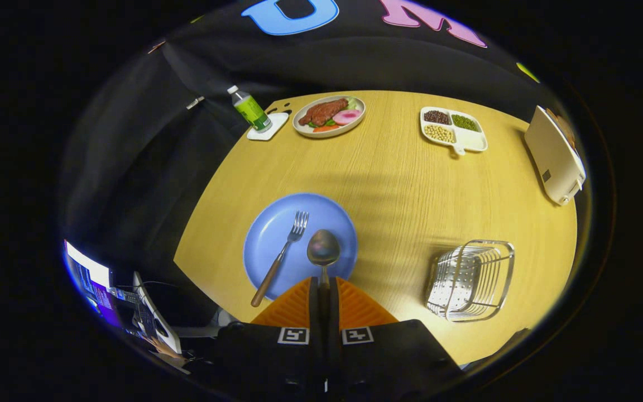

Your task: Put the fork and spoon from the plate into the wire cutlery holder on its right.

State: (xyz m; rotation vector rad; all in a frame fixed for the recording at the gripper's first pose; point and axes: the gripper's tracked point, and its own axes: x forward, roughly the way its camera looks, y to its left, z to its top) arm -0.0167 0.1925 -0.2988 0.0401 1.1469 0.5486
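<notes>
My gripper (324,286) is shut on the spoon (323,249), its orange fingers (355,304) pressed together on the handle. The spoon's bowl sticks out just ahead of the fingertips, held over the blue plate (265,245). A fork (283,254) with a wooden handle lies on that plate to the left of the spoon, its tines pointing away and its handle end hanging past the plate's near rim. The wire cutlery holder (471,279) stands on the wooden table to the right of the plate, with nothing in it.
Beyond the plate, at the far side of the table (405,184), stand a green bottle (250,109) on a white coaster, a plate of food (329,114) and a divided tray of beans (452,128). A white toaster (556,153) sits at the far right edge.
</notes>
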